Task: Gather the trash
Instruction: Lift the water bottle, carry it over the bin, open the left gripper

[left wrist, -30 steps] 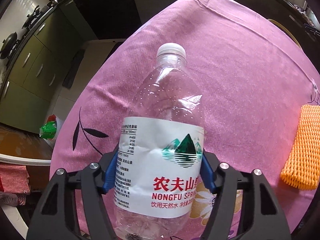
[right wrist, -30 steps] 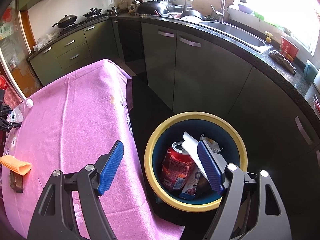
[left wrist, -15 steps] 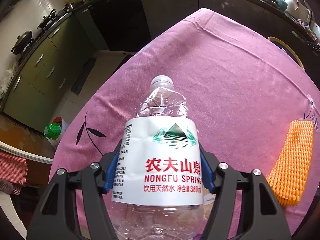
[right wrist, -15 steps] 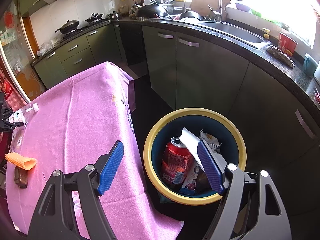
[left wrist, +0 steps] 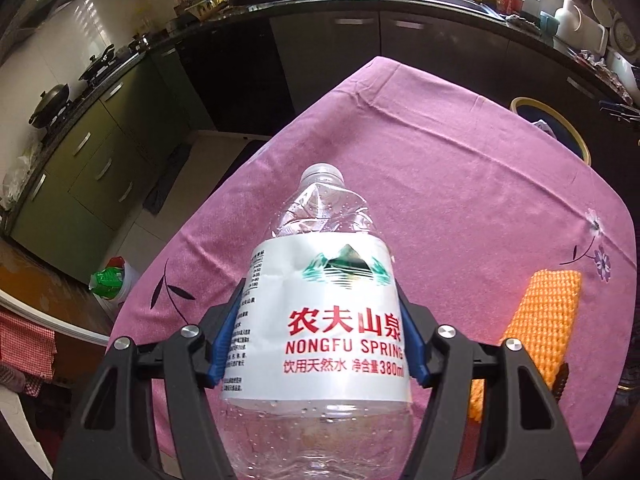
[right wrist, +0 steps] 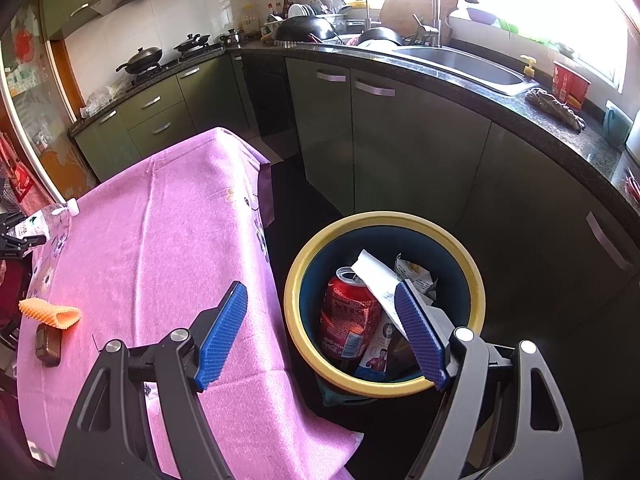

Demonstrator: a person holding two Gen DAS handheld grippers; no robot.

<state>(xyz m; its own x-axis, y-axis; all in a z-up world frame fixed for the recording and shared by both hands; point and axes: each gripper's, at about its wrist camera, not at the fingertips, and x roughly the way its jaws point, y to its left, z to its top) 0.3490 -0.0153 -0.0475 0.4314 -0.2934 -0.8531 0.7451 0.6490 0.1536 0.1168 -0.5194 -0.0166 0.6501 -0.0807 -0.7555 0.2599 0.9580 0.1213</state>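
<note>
One water bottle (left wrist: pixel 326 320), clamped in the left gripper (left wrist: pixel 320 344), has risen off the tabletop (left wrist: pixel 460 184) and dented; trash bin (left wrist: pixel 556 128) waits at 2 o'clock. Right gripper (right wrist: pixel 320 334) hangs wide open, empty.

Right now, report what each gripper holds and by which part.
The left gripper clamps the plastic water bottle by its labelled middle, pads on both sides. The right gripper is open and holds nothing.

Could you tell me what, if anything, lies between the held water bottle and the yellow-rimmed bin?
Nothing visible does. The left gripper holds the bottle above bare pink tablecloth; the bin stands open-topped past the table's edge. The orange sleeve lies aside.
</note>
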